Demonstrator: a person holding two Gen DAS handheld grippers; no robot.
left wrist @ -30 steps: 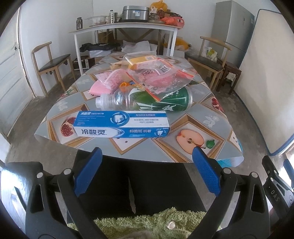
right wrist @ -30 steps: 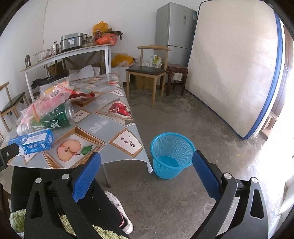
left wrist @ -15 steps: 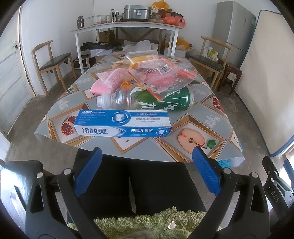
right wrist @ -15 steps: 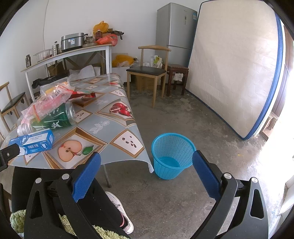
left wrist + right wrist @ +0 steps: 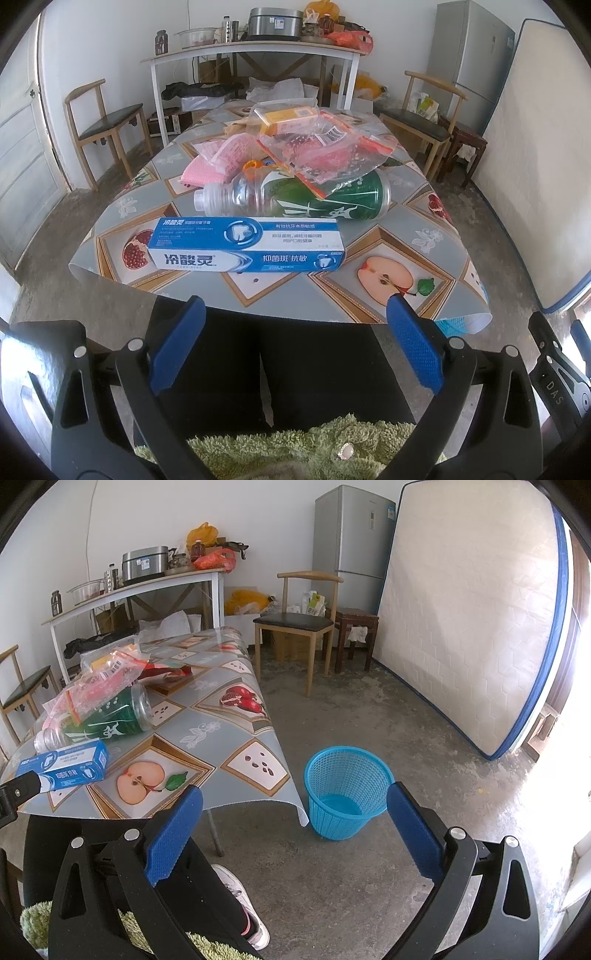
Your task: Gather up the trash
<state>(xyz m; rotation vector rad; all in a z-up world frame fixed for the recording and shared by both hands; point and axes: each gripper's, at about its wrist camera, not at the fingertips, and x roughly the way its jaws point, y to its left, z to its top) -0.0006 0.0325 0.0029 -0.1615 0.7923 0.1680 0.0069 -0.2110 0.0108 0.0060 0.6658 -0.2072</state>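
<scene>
A blue and white toothpaste box (image 5: pixel 246 244) lies along the near edge of the table (image 5: pixel 424 218), which has a fruit-pattern cloth. Behind it a green-label plastic bottle (image 5: pixel 303 197) rests on its side under clear zip bags (image 5: pixel 325 151) and a pink packet (image 5: pixel 218 162). My left gripper (image 5: pixel 295 314) hangs open short of the table edge, nothing between its blue pads. My right gripper (image 5: pixel 295 808) is open too, over bare floor. Just beyond it stands a blue mesh waste basket (image 5: pixel 347 790) with nothing inside. The toothpaste box (image 5: pixel 64 770) and bottle (image 5: pixel 99 723) show at the right wrist view's left.
A person's dark-trousered legs (image 5: pixel 314 369) and white shoe (image 5: pixel 240 897) sit below the grippers. Wooden chairs (image 5: pixel 299 624) stand around the table, a white side table (image 5: pixel 255 51) with kitchenware at the back, and a fridge (image 5: pixel 351 542) and upright mattress (image 5: pixel 465 620) on the right.
Both views have shifted slightly; the table and its trash now sit a little lower and nearer in the left wrist view. Both grippers stay open and nothing on the table has moved.
</scene>
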